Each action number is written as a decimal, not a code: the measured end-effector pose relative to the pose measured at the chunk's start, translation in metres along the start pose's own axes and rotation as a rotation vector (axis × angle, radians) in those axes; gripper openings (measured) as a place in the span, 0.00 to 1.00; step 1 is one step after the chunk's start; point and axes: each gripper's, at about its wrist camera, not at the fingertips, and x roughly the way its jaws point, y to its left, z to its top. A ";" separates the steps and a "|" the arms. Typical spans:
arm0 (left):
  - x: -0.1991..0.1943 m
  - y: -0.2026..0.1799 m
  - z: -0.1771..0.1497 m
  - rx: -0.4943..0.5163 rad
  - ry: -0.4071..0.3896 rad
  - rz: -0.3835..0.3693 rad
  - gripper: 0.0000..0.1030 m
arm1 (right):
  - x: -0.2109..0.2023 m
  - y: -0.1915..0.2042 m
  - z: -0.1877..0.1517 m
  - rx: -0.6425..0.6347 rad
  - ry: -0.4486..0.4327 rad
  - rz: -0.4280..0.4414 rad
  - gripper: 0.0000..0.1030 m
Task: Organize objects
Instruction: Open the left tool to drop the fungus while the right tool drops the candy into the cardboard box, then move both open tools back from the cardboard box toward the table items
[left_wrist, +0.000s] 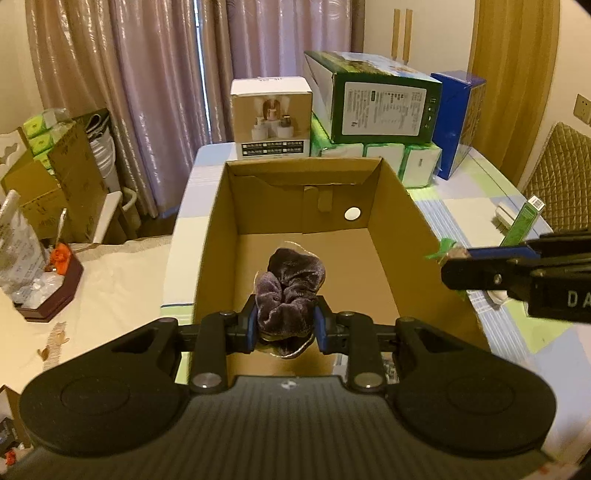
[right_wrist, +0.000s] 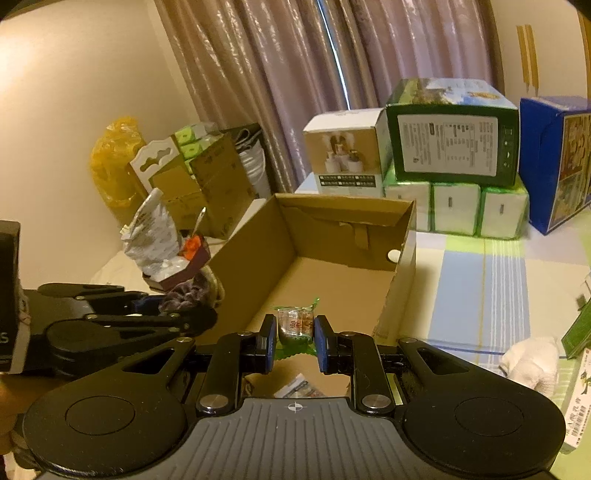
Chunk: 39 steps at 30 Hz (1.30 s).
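Note:
An open cardboard box (left_wrist: 221, 206) (right_wrist: 402, 258) stands on the table, its floor bare. My left gripper (left_wrist: 284, 325) is shut on a dark purple velvet scrunchie (left_wrist: 291, 291), held over the near part of the box. My right gripper (right_wrist: 294, 341) is shut on a small green-wrapped snack packet (right_wrist: 295, 323), held above the box's near edge. In the left wrist view the right gripper (left_wrist: 448, 264) reaches in from the right at the box's right wall, the packet's green edge (left_wrist: 439, 249) showing. The left gripper (right_wrist: 192, 314) with the scrunchie (right_wrist: 188, 291) appears at left in the right wrist view.
Stacked product boxes (left_wrist: 373, 103) and green tissue packs (left_wrist: 380, 155) stand behind the box, a blue box (left_wrist: 458, 122) at right. A green carton (left_wrist: 522, 221) and a white fluffy item (right_wrist: 532, 363) lie to the right. Left: a small tray with bags (left_wrist: 48, 284), cardboard cartons (left_wrist: 55, 177).

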 end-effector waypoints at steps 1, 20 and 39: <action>0.003 0.001 0.001 -0.007 -0.004 -0.002 0.30 | 0.003 -0.001 -0.001 0.002 0.006 0.000 0.18; -0.017 0.024 0.000 -0.063 -0.054 0.038 0.52 | 0.019 0.001 0.003 -0.014 0.001 0.050 0.18; -0.080 0.003 -0.032 -0.095 -0.107 0.096 0.75 | -0.060 -0.018 -0.024 0.031 -0.116 -0.009 0.66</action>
